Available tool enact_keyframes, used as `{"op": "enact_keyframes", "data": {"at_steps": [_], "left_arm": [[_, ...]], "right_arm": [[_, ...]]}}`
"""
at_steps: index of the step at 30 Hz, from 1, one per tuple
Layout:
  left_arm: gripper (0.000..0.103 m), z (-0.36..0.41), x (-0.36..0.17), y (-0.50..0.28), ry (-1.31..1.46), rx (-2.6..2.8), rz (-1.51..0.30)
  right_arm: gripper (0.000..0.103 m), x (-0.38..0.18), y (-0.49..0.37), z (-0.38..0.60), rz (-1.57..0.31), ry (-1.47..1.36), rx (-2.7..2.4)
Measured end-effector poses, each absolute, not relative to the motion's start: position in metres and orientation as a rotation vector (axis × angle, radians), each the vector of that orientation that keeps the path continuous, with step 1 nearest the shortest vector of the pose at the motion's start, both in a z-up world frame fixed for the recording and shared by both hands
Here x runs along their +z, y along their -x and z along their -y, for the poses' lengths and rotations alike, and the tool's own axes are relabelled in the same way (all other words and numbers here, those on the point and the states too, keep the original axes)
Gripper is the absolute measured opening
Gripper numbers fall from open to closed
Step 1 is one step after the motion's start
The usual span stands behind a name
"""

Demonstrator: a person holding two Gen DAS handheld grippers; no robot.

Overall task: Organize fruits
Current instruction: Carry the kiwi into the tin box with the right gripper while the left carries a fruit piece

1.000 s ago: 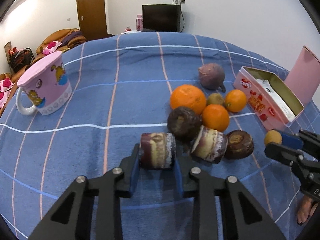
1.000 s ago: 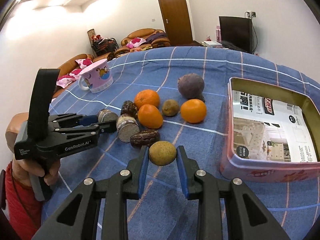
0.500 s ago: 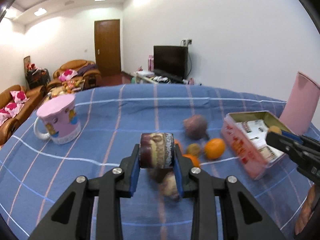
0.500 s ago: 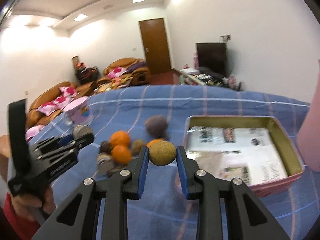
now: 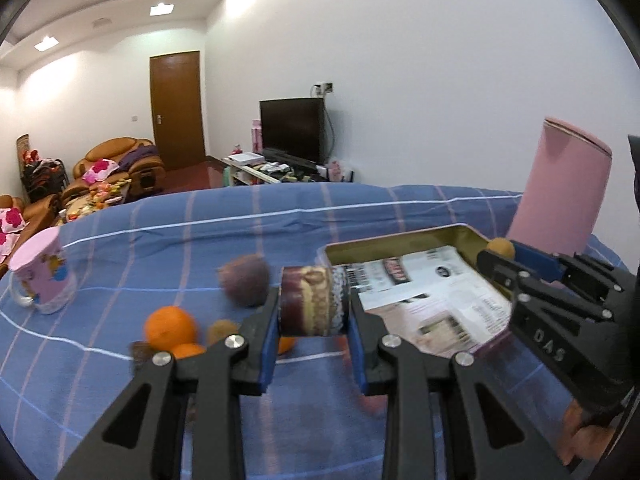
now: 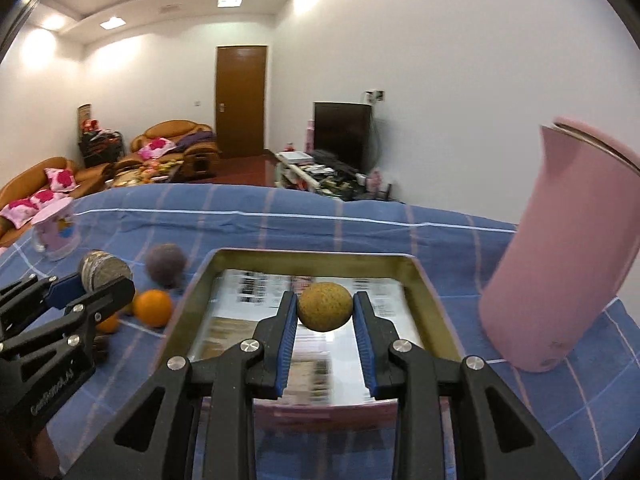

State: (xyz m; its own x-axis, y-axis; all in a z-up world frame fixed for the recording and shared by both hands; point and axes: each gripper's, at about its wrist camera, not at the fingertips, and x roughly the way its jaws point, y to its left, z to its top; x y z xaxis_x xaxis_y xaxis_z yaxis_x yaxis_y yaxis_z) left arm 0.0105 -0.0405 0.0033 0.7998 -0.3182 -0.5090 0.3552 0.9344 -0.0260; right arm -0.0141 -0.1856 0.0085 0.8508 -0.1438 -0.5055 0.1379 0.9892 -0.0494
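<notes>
Above the open rectangular metal tin (image 6: 430,312), the right gripper (image 6: 325,312) clamps a round tan-brown fruit (image 6: 325,306) — the left gripper (image 5: 313,312), beside the tin, clamps a dark banded cylindrical fruit piece (image 5: 313,305).

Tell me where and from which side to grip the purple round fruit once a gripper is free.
Close across the widest middle of the purple round fruit, coming from above. It sits apart from the oranges on the blue cloth, so both flanks look open to the fingers.
</notes>
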Motion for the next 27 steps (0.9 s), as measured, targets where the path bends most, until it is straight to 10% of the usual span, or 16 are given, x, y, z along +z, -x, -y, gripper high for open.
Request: {"op": "enact_keyframes", "data": {"at_steps": [27], "left_arm": [[0.032, 0.12, -0.013, -0.031, -0.179, -0.364, -0.651]], "right_arm": [[0.03, -0.018, -0.016, 0.231, -0.671, -0.074, -0.167]]}}
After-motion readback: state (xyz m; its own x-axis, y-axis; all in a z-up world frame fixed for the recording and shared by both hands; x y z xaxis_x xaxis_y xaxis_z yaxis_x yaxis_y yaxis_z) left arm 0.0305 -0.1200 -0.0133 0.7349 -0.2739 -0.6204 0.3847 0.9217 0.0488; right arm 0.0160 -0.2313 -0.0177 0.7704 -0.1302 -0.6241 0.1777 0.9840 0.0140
